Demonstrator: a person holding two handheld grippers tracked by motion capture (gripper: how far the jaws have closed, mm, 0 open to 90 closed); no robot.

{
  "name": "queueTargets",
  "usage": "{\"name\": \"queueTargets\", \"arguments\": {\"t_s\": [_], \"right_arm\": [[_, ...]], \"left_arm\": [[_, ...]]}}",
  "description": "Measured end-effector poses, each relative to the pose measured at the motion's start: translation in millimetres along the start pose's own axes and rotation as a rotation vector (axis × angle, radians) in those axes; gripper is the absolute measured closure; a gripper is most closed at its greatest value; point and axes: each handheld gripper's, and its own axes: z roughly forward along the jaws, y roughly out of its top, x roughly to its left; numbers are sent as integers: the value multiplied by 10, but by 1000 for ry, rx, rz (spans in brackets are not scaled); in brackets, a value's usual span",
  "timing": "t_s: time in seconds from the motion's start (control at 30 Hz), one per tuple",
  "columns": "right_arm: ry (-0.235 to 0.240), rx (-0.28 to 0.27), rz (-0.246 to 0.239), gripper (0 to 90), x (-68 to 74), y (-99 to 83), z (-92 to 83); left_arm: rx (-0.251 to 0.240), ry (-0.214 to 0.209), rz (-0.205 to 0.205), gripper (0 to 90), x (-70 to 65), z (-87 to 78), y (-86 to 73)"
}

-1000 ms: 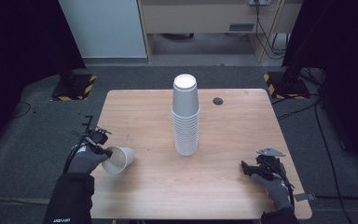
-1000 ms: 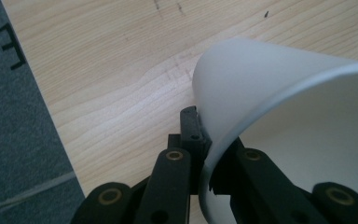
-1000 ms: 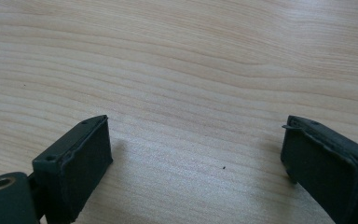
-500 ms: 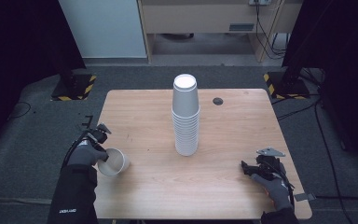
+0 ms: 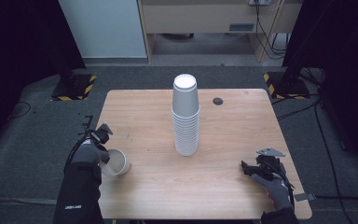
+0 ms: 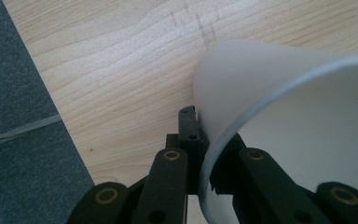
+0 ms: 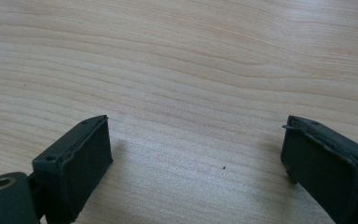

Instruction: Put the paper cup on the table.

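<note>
the left gripper (image 6: 200, 154) is clamped on the thin rim of a light, easily crushed paper cup (image 6: 303, 140), while the right gripper (image 7: 196, 163) rests with jaws apart.

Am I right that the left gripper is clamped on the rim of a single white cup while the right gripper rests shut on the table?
Not quite: the right gripper rests open, jaws wide apart, as the right gripper view shows. The left gripper does clamp the single white cup's rim.

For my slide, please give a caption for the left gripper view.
Left tool pinching the rim of a white paper cup above the wooden table.
</note>
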Motion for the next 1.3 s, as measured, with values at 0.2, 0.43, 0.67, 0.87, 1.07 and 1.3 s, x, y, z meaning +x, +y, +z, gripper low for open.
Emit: {"name": "queueTargets", "arguments": {"t_s": [0.2,0.43,0.67,0.87,1.07,1.3], "right_arm": [[0,0,0,87,0,0,0],[1,-1,0,84,3,2,3],[1,1,0,84,3,2,2],[-1,1,0,81,6,4,5],[0,2,1,80,6,4,5],[0,3,2,76,9,5,6]], "left_arm": [[-42,-11,-5,840,18,45,-3],[-147,-11,26,652,-26,25,-40],[-323,-17,50,475,-41,-22,-153],[-512,-6,19,426,12,-101,-298],[-780,-4,-46,402,54,-114,-504],[-1006,-42,-138,392,61,24,-759]]}}
